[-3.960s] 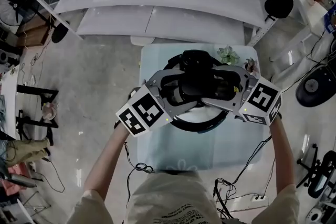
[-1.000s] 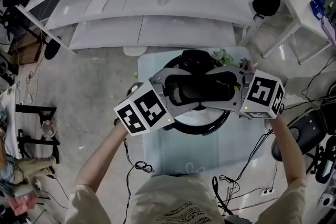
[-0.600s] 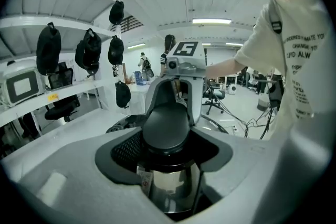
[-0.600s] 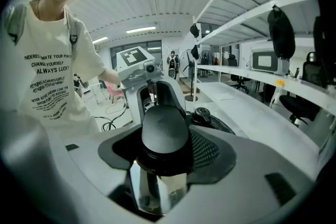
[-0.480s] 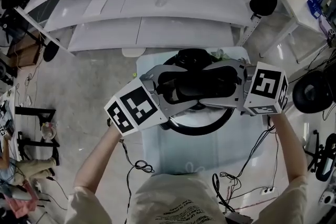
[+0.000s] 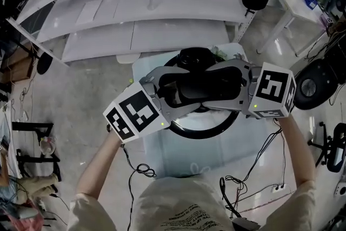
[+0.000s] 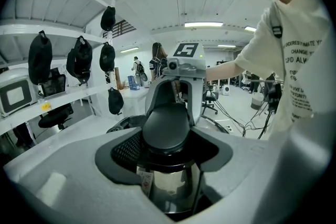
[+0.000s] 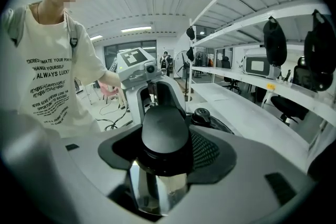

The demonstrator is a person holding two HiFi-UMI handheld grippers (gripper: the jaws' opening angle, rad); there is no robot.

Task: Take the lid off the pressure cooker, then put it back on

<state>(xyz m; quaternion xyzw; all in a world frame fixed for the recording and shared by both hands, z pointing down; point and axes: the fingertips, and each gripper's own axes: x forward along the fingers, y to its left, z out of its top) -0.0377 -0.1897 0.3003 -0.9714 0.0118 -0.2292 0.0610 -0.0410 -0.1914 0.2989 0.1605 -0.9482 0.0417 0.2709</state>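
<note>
The pressure cooker (image 6: 207,131) stands on a small pale table (image 6: 184,155), its black rim showing below the grippers. Its lid's long black handle (image 6: 201,90) is clamped from both ends. My left gripper (image 6: 165,89) is shut on the handle's left end and my right gripper (image 6: 238,85) on the right end. In the left gripper view the handle (image 7: 167,126) sits between the jaws of the left gripper (image 7: 168,149), with the shiny steel lid (image 7: 168,183) under it. In the right gripper view the right gripper (image 8: 163,152) holds the handle (image 8: 164,131) likewise. The lid hangs just above the pot.
Long white shelves (image 6: 151,2) run behind the table, with black bags (image 7: 79,57) hanging along them. Cables (image 6: 141,171) trail on the floor near the table. An office chair base (image 6: 309,87) stands at the right. People stand far off in the room.
Both grippers and the lid between them have come up a little toward the head camera. The cooker's rim shows more beneath them. The grip on the handle is unchanged.
</note>
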